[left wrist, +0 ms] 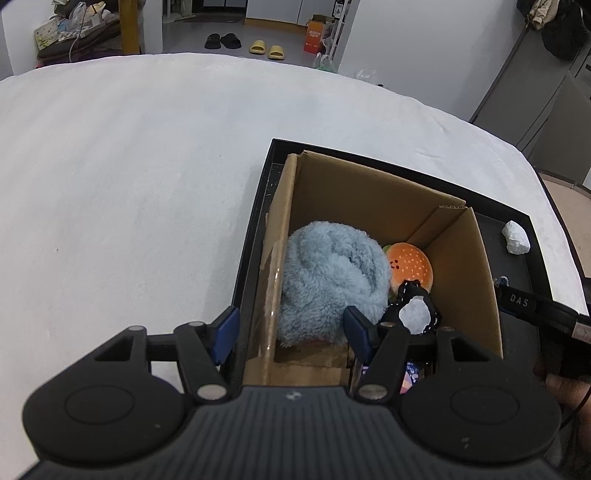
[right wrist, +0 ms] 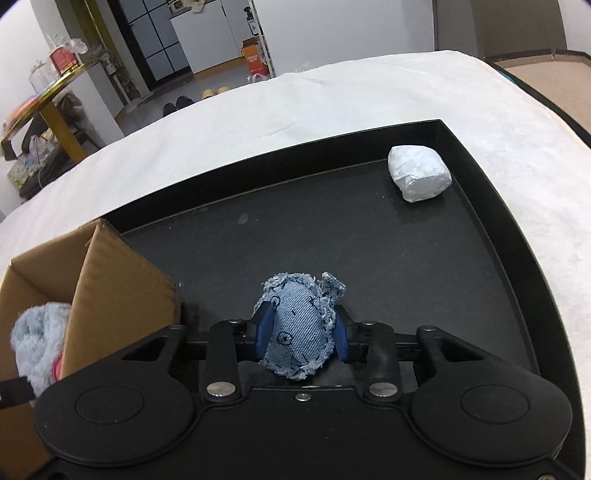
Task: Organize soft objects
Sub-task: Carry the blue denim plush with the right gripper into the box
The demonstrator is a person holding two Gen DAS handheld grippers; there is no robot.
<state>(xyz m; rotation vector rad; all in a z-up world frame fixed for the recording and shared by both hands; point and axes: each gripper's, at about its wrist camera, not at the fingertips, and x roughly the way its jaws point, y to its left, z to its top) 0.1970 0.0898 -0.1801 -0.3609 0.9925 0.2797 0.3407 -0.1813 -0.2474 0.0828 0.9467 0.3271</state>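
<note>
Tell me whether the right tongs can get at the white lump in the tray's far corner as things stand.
Probably not yet: the right tongs are shut on a denim pouch. The tray floor between them and the white lump is bare, so the path looks free once the pouch is dropped.

A white cloth covers the table. Beyond it lie a grey floor with black slippers and yellow slippers, white walls and an orange box. A gold-edged shelf holds clutter at left.
</note>
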